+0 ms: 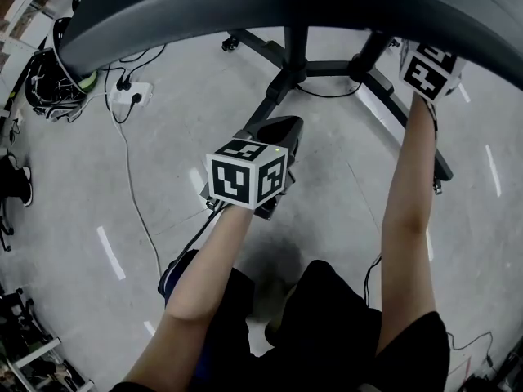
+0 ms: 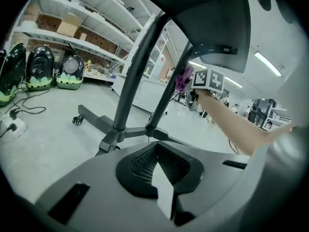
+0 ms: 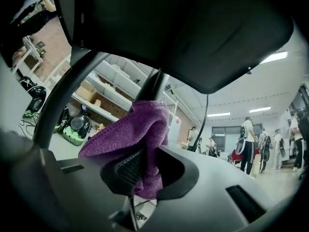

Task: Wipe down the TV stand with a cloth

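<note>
Grey concrete floor (image 1: pixel 73 186) in the head view, with a black wheeled TV stand (image 1: pixel 292 55) ahead. Left gripper view: the left gripper (image 2: pixel 159 170) has its jaws pressed together, empty; a cardboard box (image 2: pixel 69 24) sits on white shelves (image 2: pixel 104 25) — contents unseen. Right gripper view: the right gripper (image 3: pixel 142 178) has its jaws pinching a purple microfibre cloth (image 3: pixel 135 129) at the stand's post.

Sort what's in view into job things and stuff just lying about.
Job: purple cloth, clamped in the jaws of the right gripper; TV stand.
Lying about: power strip on the floor; cardboard box on the shelving; black-and-green cases.
</note>
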